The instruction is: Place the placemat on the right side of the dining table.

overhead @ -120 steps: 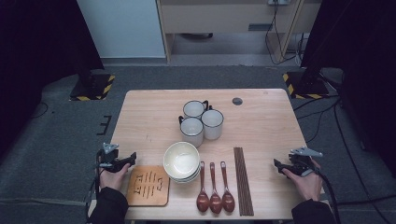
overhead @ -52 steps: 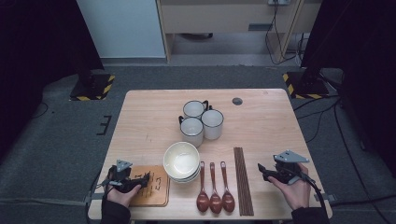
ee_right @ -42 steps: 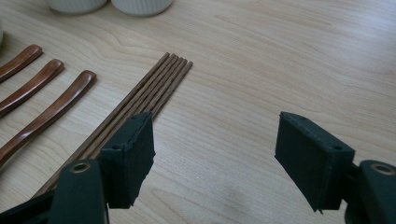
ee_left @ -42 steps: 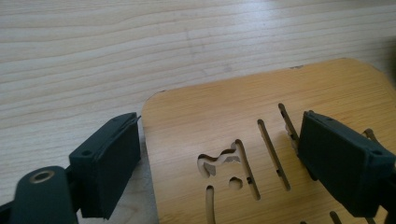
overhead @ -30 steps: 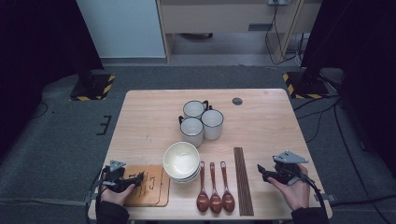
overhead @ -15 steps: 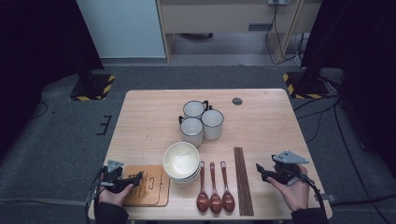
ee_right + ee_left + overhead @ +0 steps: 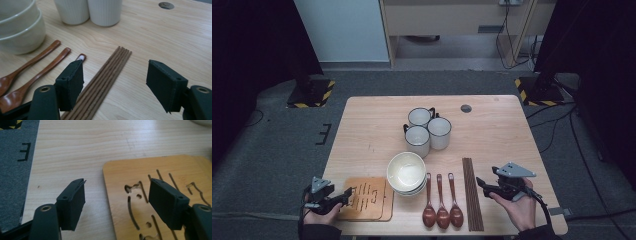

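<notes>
Wooden table (image 7: 362, 130) carries the whole setting, with three white mugs (image 7: 428, 131) clustered past its middle, a stack of pale bowls (image 7: 406, 173) nearer the person, and three dark spoons (image 7: 442, 202) and a bundle of brown chopsticks (image 7: 472, 192) laid side by side to the right of the bowls. At the near left corner lies the cut-out wooden trivet (image 7: 364, 198), flat on the table and just beside the bowl stack; it is the thing the left side is working toward

Compared with a second ago, the left gripper (image 7: 346, 195) has edged in from the table's left border so that its tips now reach over the trivet's left edge. Its jaws have just been closing from a wider spread; in the left gripper view they stand partly open astride that edge, one over bare table and one above the board (image 7: 140, 195), pinching nothing. I judge this as lining up a grip on the trivet's rim, with the closing not yet finished

The right gripper (image 7: 482, 184) has barely shifted and sits just right of the chopsticks (image 7: 105, 77), jaws wide apart and empty, one pad (image 7: 71, 82) over the bundle's edge
</notes>
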### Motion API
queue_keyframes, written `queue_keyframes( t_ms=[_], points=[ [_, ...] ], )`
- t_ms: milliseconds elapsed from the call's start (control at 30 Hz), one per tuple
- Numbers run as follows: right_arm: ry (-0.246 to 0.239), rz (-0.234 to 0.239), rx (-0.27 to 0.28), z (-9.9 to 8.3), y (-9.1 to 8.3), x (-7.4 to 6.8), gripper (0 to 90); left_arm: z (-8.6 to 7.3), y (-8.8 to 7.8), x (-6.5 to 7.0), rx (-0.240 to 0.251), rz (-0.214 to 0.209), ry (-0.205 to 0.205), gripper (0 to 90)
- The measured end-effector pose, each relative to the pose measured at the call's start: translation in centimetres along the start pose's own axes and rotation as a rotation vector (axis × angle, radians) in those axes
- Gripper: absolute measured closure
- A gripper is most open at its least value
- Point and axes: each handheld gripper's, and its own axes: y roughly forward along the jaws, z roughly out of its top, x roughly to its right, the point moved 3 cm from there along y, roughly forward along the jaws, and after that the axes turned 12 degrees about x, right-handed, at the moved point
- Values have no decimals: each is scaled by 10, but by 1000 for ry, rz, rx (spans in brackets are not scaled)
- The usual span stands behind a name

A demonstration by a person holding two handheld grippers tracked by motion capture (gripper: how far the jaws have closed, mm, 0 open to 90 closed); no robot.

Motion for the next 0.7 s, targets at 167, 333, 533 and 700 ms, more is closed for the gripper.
queue_keyframes(
  t_ms=[167,333,533,700],
  points=[
    [3,26,5,2,1,-11,307,-6,-7,-9,-6,32,9,316],
    [-6,45,8,3,3,-21,307,-11,-10,-14,-11,39,6,325],
    [-9,66,10,4,4,-30,306,-13,-10,-14,-22,48,34,331],
    [-11,87,0,3,5,-37,308,-16,-8,-15,-30,52,39,340]
  ],
)
